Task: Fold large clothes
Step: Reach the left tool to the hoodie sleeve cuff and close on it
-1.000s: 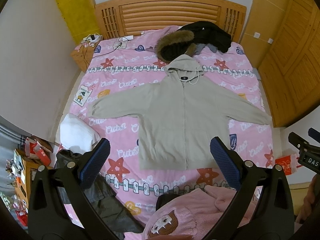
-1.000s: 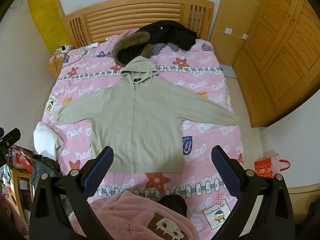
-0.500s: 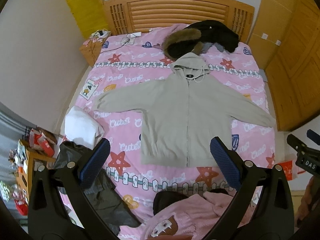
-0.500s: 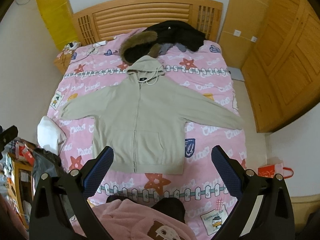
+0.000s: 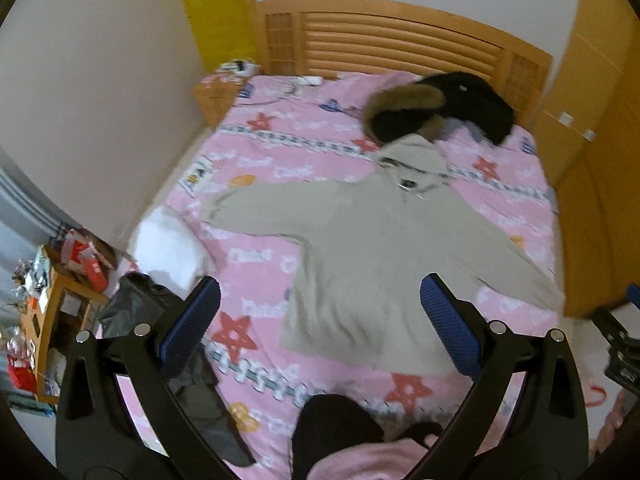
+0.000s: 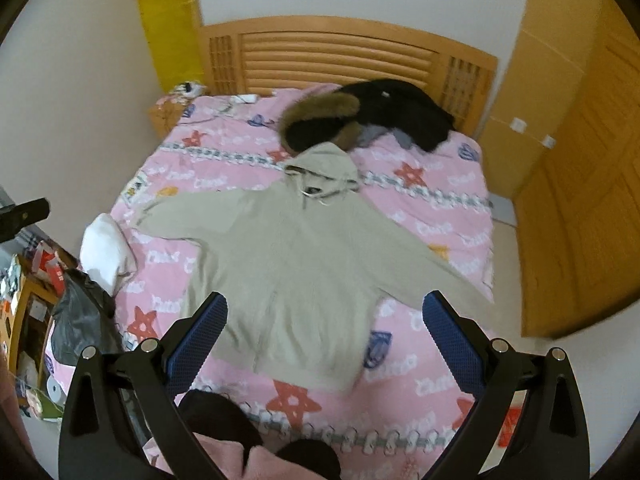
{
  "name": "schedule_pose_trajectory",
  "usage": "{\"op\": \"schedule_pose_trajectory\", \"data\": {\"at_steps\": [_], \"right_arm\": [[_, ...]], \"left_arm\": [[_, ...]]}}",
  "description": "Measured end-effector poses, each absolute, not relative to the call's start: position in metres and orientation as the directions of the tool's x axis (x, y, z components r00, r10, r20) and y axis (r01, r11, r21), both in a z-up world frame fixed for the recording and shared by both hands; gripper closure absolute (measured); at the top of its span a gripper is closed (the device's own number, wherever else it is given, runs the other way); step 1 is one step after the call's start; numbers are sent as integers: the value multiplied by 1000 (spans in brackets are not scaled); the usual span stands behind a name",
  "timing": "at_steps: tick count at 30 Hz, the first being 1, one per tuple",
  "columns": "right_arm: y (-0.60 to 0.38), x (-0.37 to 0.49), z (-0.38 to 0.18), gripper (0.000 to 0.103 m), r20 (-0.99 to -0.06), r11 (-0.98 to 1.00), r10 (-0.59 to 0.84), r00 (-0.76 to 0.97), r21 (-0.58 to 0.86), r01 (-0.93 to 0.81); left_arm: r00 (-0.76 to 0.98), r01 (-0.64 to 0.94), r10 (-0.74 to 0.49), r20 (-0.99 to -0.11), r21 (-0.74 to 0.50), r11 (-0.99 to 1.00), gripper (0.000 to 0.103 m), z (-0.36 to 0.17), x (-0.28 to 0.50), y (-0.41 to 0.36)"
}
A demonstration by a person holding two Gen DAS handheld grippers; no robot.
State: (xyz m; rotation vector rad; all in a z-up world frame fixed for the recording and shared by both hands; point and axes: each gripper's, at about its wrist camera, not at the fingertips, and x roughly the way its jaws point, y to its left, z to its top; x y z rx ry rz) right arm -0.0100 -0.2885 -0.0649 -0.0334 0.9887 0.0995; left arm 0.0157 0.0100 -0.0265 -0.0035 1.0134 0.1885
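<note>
A beige zip hoodie [image 5: 372, 256] [image 6: 296, 264] lies flat and face up on the pink bed, sleeves spread to both sides, hood toward the headboard. My left gripper [image 5: 320, 320] hangs open above the foot of the bed, over the hoodie's hem. My right gripper [image 6: 324, 328] is also open, high above the lower half of the hoodie. Neither holds anything, and both are well clear of the cloth.
A black jacket with a fur-trimmed hood [image 5: 432, 110] [image 6: 360, 120] lies by the wooden headboard [image 6: 340, 56]. A white bundle [image 5: 168, 244] and a black bag [image 5: 136, 304] sit at the bed's left edge. Wooden wardrobe doors [image 6: 580, 200] stand right. Pink clothing [image 6: 224, 456] shows below.
Both cameras have swung and tilted, so the bed now sits skewed and farther off in view, with motion blur. The hoodie has not moved. Both grippers stay open.
</note>
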Motion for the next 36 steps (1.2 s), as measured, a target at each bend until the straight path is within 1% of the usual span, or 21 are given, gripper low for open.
{"op": "schedule_pose_trajectory", "data": {"at_steps": [5, 9, 12, 15, 19, 21, 24, 26, 28, 31, 34, 36], "right_arm": [[-239, 25, -74, 8, -824, 993, 88, 560, 26, -117], [-198, 63, -86, 8, -820, 994, 103, 563, 66, -86], [-160, 100, -104, 8, -826, 992, 129, 549, 104, -77], [-117, 138, -131, 8, -821, 988, 153, 551, 111, -108], [-69, 178, -175, 8, -833, 986, 158, 530, 101, -136], [-49, 193, -198, 8, -845, 985, 157, 512, 98, -140], [-28, 209, -233, 8, -865, 985, 155, 477, 97, -143], [-22, 215, -257, 8, -876, 987, 147, 459, 97, -132], [-18, 219, -276, 8, -887, 988, 145, 439, 103, -117], [-15, 228, -308, 8, -898, 990, 128, 421, 93, -102], [-9, 238, -336, 8, -912, 994, 97, 398, 65, -93], [-6, 244, -356, 8, -920, 994, 97, 381, 70, -83]], "left_arm": [[496, -190, 148, -856, 60, 980, 6, -48, 62, 79], [443, -211, 109, -890, 14, 977, 6, -82, 120, 144], [412, -246, 23, -911, -87, 965, 6, -127, 168, 201], [386, -305, -6, -923, -134, 943, 6, -176, 205, 247], [361, -417, -60, -931, -218, 882, 6, -271, 259, 313], [323, -498, -15, -946, -184, 847, 6, -327, 283, 348], [275, -557, 16, -961, -145, 818, 6, -393, 306, 385], [208, -582, 76, -975, -61, 811, 6, -448, 326, 413], [142, -588, 97, -985, -5, 809, 6, -493, 344, 434], [94, -608, 84, -992, 9, 794, 6, -547, 361, 459], [64, -618, 83, -995, 26, 786, 6, -587, 371, 471], [56, -626, 89, -994, 34, 779, 6, -610, 378, 479]]}}
